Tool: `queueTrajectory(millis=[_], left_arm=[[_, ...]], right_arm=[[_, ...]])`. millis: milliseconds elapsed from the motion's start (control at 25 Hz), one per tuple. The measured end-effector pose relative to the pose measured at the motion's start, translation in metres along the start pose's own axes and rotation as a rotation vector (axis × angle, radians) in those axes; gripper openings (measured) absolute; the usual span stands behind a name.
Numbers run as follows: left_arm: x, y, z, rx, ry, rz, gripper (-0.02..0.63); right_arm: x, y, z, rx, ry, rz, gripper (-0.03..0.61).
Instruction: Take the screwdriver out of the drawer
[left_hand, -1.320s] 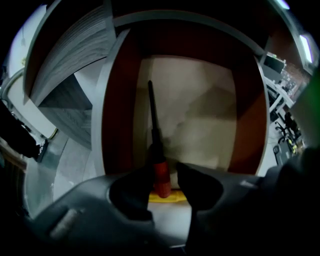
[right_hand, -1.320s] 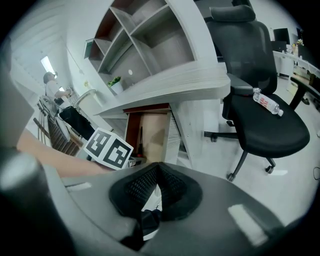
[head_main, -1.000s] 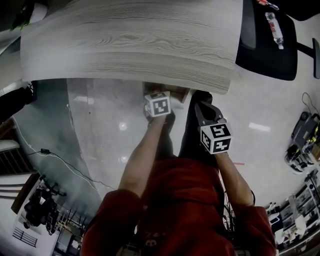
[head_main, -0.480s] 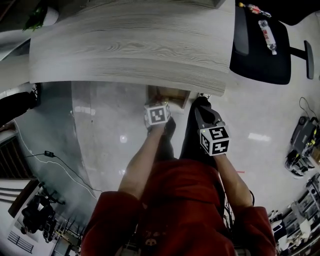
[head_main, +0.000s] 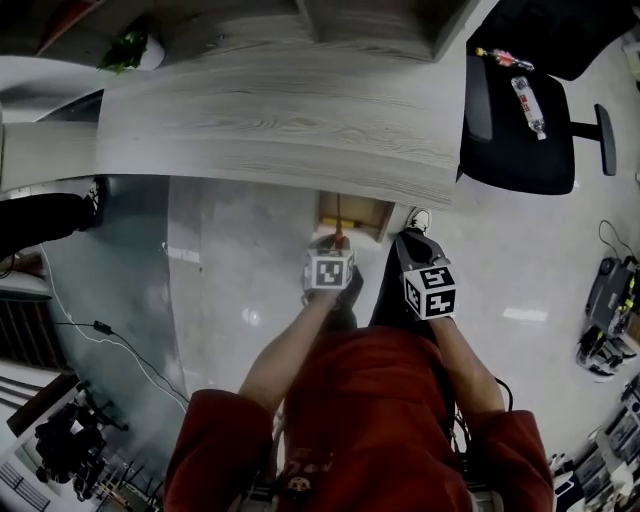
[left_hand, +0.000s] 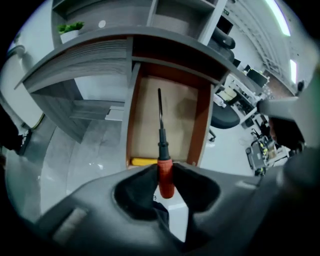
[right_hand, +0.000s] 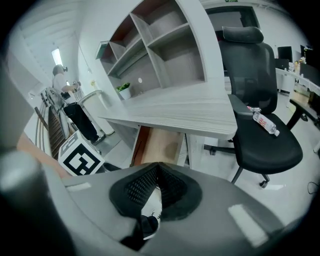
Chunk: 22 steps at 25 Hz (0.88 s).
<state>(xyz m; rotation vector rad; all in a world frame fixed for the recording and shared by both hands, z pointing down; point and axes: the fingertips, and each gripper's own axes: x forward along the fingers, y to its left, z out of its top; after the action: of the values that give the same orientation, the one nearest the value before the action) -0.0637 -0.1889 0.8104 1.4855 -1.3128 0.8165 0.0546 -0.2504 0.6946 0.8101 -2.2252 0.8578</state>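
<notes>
My left gripper (left_hand: 165, 167) is shut on the red handle of the screwdriver (left_hand: 165, 176). Its thin black shaft points forward over the open wooden drawer (left_hand: 202, 125) under the desk. In the head view the left gripper (head_main: 333, 246) hangs just in front of the drawer (head_main: 368, 213), with the screwdriver (head_main: 338, 237) sticking out ahead of it. My right gripper (head_main: 408, 241) is to the right of it, beside the drawer. In the right gripper view its jaws (right_hand: 157, 165) are shut with nothing between them.
A yellow object (left_hand: 143, 161) lies at the drawer's near end. The grey wood desk (head_main: 280, 130) overhangs the drawer, with shelves and a potted plant (left_hand: 70, 31) behind. A black office chair (head_main: 515, 120) carrying a bottle (head_main: 527, 95) stands to the right.
Both grippers have risen. The left one has lifted the screwdriver up from the drawer and toward the person. The head view has shifted, showing more of the desk and chair.
</notes>
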Motion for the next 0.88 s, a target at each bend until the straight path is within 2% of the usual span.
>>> queueTrajectory(millis=[120, 280, 600, 880], left_arm=[[-0.02, 0.001, -0.005, 0.04, -0.008, -0.007, 0.094], [-0.052, 0.013, -0.003, 0.047, -0.051, -0.011, 0.094], [-0.125, 0.046, 0.021, 0.033, -0.199, -0.001, 0.094], [-0.18, 0.052, 0.057, 0.074, -0.36, -0.007, 0.094]], right_arm=[[-0.004, 0.011, 0.004, -0.017, -0.004, 0.002, 0.002], [-0.006, 0.025, 0.009, -0.023, -0.015, -0.002, 0.0], [-0.013, 0.057, 0.033, -0.034, -0.064, -0.015, 0.0], [-0.027, 0.075, 0.071, -0.036, -0.163, -0.054, 0.0]])
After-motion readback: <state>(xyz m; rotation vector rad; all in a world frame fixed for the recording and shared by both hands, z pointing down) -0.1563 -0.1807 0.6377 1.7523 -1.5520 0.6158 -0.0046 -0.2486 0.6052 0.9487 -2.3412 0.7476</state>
